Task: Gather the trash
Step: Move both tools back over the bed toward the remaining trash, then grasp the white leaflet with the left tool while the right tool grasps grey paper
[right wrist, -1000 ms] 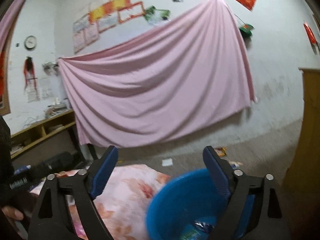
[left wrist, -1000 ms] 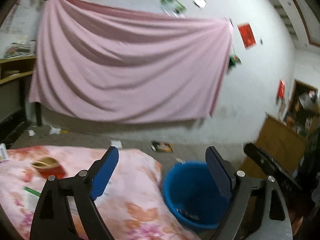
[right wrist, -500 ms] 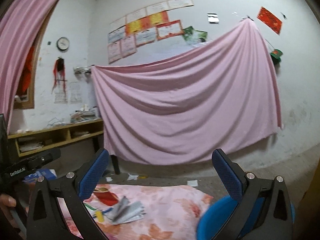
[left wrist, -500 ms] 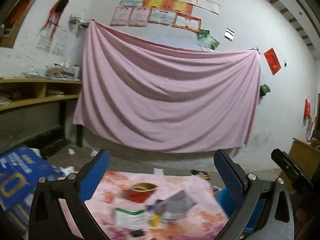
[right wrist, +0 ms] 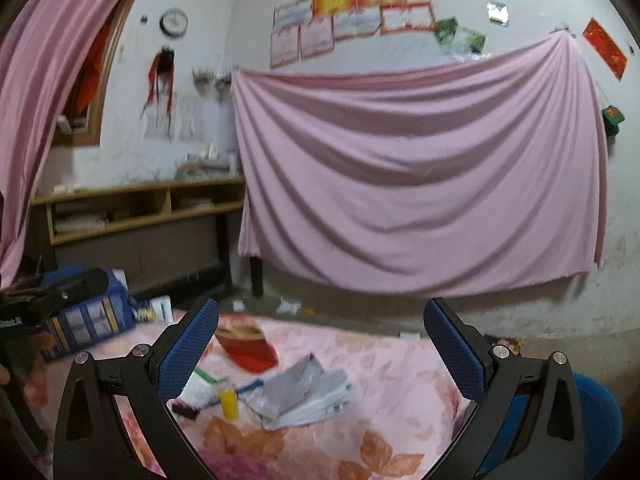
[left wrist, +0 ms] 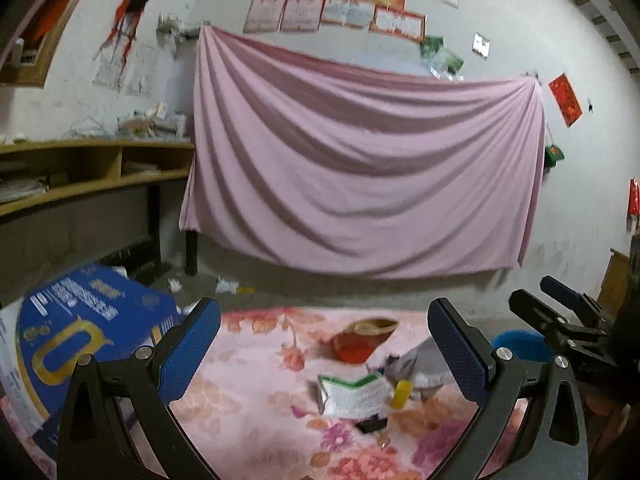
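Trash lies on a table under a pink flowered cloth: a red paper bowl, a green-edged white packet, a small yellow piece, a small black piece and a crumpled grey wrapper. My left gripper is open above the cloth, short of the pile, with nothing between its jaws. My right gripper is open too, and the wrapper shows between its jaws, untouched. A blue bucket sits low at the table's right.
A blue printed box stands at the table's left end. Behind are a wooden shelf, a hanging pink sheet and paper scraps on the floor. The other gripper shows at the right edge.
Both views have swung left from the blue bucket to the trash pile on the table. Both grippers' jaws have spread a little wider.
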{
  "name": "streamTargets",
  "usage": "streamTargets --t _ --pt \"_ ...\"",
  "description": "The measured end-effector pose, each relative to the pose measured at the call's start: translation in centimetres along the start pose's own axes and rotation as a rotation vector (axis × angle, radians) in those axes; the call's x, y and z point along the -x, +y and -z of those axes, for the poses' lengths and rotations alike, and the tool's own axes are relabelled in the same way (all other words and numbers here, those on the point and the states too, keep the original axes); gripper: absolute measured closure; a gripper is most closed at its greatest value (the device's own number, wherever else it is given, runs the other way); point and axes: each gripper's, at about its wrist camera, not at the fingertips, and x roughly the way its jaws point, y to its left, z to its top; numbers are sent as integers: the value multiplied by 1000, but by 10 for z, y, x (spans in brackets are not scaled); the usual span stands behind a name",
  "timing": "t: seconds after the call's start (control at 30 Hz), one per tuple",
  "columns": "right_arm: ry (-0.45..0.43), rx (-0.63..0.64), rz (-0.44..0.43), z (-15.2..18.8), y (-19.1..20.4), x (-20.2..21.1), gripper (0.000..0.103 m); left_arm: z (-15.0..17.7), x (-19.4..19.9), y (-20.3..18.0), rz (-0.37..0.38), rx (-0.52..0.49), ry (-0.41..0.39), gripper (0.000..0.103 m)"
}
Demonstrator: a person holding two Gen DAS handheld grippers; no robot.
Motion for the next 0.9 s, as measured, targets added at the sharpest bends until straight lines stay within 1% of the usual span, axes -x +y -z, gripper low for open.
streamTargets --t 0.1,0.2,0.3,0.33,0.4,0.53,0.6,0.63,0.7,0.8,0.83,0.9 --pt "79 -13 -7 7 -3 -14 0 7 -13 2 7 4 82 1" --pt "137 -16 -17 14 -5 -23 4 13 -30 7 23 31 174 2" --pt "211 -20 -42 19 -4 -36 18 19 -46 9 26 52 248 4" --pt "236 -20 -47 20 -4 -41 19 19 -50 9 18 54 267 5" --pt "276 -22 -58 21 -3 -50 21 23 -59 11 24 70 311 12" --pt "350 -33 -68 26 -3 -67 22 29 -76 15 38 110 394 18" --pt "372 -42 -70 28 -4 -74 23 31 -84 18 50 129 438 28" --pt "386 -48 -73 28 -4 -77 23 32 -88 19 55 135 457 30" --pt "418 -55 -77 31 -4 -85 25 36 -95 19 76 149 497 37" --pt "460 -64 -94 34 -4 -94 39 39 -101 19 106 161 535 41" --pt "472 -64 -100 35 -4 -96 41 41 -103 17 116 163 547 42" --pt "488 -63 -110 36 -3 -99 49 43 -109 16 131 172 571 48"
